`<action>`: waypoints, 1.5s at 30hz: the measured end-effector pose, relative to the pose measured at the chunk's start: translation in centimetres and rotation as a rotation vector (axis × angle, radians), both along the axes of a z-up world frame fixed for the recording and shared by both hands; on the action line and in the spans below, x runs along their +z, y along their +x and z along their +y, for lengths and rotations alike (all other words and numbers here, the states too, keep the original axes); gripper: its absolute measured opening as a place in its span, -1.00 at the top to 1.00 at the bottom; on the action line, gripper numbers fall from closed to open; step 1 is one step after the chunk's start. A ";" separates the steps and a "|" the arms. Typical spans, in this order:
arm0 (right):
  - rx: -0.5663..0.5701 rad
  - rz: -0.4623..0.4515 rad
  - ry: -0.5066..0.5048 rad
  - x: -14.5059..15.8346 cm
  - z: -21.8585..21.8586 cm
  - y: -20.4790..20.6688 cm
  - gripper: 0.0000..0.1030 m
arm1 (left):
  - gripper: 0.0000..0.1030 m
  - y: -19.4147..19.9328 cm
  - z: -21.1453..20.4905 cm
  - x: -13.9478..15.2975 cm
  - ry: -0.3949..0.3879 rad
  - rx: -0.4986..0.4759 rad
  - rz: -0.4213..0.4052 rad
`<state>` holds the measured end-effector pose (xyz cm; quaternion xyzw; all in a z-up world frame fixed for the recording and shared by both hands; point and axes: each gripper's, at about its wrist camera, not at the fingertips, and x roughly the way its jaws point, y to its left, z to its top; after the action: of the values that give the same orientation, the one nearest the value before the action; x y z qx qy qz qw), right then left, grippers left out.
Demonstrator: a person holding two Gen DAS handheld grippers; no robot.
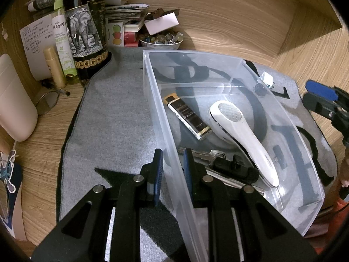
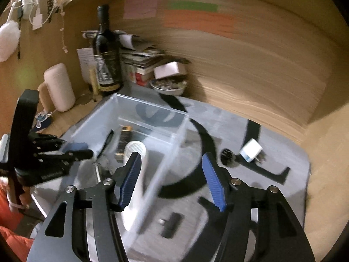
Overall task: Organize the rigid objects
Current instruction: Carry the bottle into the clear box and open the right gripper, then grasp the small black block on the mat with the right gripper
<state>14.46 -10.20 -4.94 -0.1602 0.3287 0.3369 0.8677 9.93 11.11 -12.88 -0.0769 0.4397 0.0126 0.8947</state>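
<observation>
Landmark: clear plastic bin (image 1: 309, 216), see-through, divided into compartments, sitting on a grey mat (image 1: 113, 131) with black markings, on a wooden desk.

Left of the bin: beige rounded container (image 1: 15, 100), small yellow tube (image 1: 53, 65), green spray bottle (image 1: 63, 32), dark wine bottle (image 1: 87, 32) with an elephant label, all off the mat at the bin's far-left. Behind the bin: bowl of marbles (image 1: 161, 40) and a paper stack (image 1: 126, 13).

Left gripper (image 1: 173, 172) is clamped on the bin's left wall, one blue pad outside, one inside, wall pinched between them.

Inside the bin, big near compartment: black and gold lighter (image 1: 187, 116) lying flat toward the far-left; white handheld device (image 1: 240, 135) with a round mesh head, long handle running toward the near side; keys (image 1: 207, 155) and a black clip-like object (image 1: 235, 170) at the near end, partly under the handle.

Right of the bin, on the mat: dark round disc (image 2: 228, 156), white plug adapter (image 2: 250, 151) just beside it, small black rectangular item (image 2: 171, 224) nearer the camera; blurred in the right wrist view.

Right gripper (image 2: 172, 181): jaws apart, nothing between the pads, hovering over the bin's right wall.
</observation>
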 end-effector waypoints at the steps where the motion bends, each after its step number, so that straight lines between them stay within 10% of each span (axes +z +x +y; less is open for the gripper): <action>1: -0.005 0.004 -0.003 -0.2 -0.4 0.1 -0.08 | 0.66 0.0 0.0 0.0 0.001 0.000 0.000; 21: 0.039 0.235 -0.103 -9.0 -2.7 -0.2 -0.09 | 0.66 0.1 -0.3 -0.1 0.018 0.025 0.012; 29: 0.063 0.188 -0.102 -8.9 -2.4 -0.7 0.62 | 0.66 0.1 -0.3 -0.1 0.016 0.031 0.015; 45: -0.029 0.118 -0.023 -6.1 -3.8 0.4 0.65 | 0.69 0.5 0.2 -0.8 0.000 0.043 0.039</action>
<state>14.90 -13.99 -11.07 -0.1451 0.3855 0.3295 0.8496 10.42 11.30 -13.68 -0.0863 0.4552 0.0334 0.8856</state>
